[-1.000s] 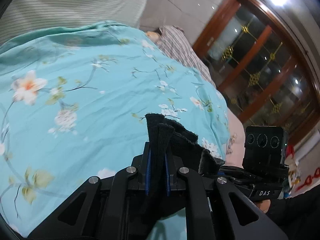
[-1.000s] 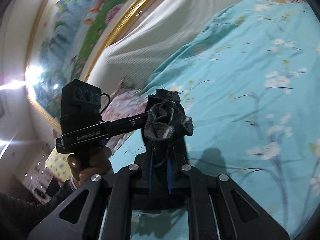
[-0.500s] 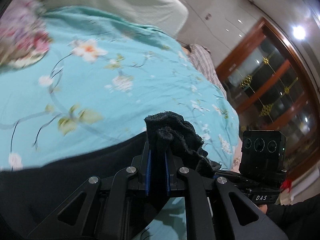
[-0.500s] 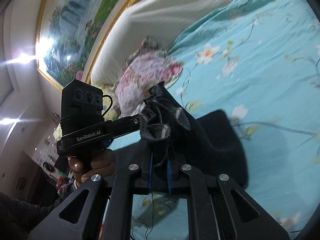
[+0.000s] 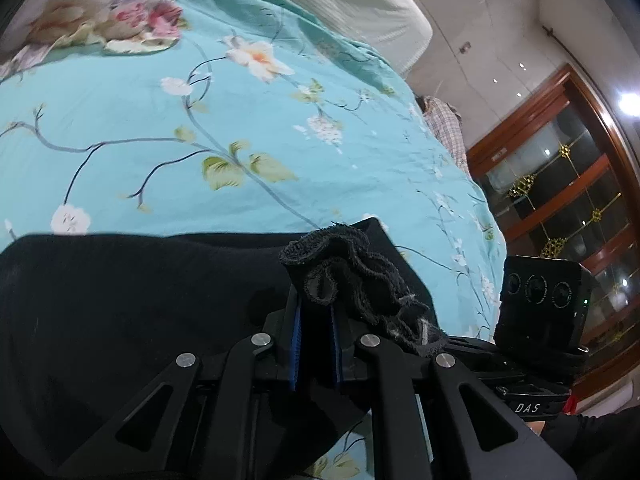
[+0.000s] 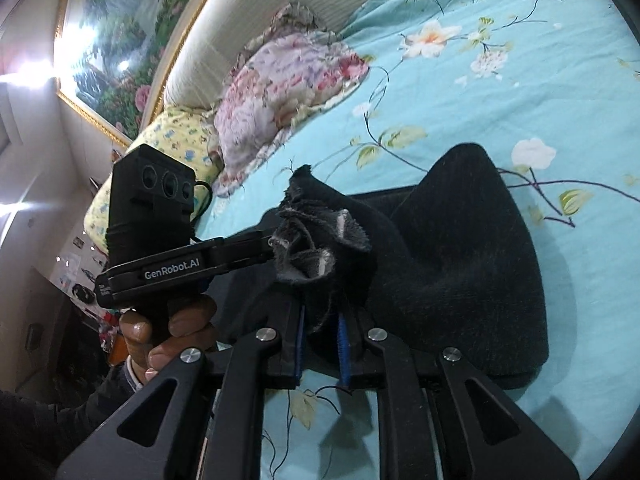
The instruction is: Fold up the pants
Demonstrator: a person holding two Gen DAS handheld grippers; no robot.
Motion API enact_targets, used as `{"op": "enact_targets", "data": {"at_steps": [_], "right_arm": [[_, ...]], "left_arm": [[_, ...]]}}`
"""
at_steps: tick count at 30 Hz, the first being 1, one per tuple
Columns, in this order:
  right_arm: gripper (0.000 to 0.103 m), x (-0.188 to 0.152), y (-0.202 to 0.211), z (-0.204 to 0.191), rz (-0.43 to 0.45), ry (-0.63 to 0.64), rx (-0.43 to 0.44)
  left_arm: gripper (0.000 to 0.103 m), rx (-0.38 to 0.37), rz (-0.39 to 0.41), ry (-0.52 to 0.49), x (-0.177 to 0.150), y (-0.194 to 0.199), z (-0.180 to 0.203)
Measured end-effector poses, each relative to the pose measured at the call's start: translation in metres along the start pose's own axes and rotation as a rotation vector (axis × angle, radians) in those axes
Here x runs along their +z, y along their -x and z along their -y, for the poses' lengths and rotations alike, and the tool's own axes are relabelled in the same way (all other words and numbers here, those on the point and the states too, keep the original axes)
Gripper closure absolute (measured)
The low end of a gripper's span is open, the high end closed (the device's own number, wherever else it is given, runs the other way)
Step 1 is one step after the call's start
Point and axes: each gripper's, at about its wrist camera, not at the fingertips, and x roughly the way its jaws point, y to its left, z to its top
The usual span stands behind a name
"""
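A: Item one, pants?

B: Black, soft knit. Bulk lying on the teal floral bedspread; one bunched, frayed edge lifted off it.

A: Left gripper?

B: Fingers closed tight on that bunched edge, blue pads pressing the cloth.

A: Right gripper?

B: Likewise clamped on a gathered wad of the same edge, just beside the left one. Pink floral pillow well apart, near the headboard.

A: Hazards?

B: Grips hold crumpled wads, not flat corners, so the fold would likely land lumpy. How many layers each pinch takes I cannot tell; a partial pinch might let a layer slip free and sag mid-carry.
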Motion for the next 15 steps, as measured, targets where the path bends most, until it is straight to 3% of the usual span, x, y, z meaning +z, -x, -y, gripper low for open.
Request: {"op": "enact_targets", "data": {"at_steps": [6,15], "right_arm": [[0.084,-0.002,-0.007,-0.001,-0.032,0.018,-0.02],[0.059,-0.006,-0.016,-0.015,-0.07,0.072,-0.018]], "left_arm": [[0.091,0.026,0.011,0.059,-0.01,0.005,-0.013],[0.088,0.107,0.049,0.123,-0.026,0.028,-0.023]]}}
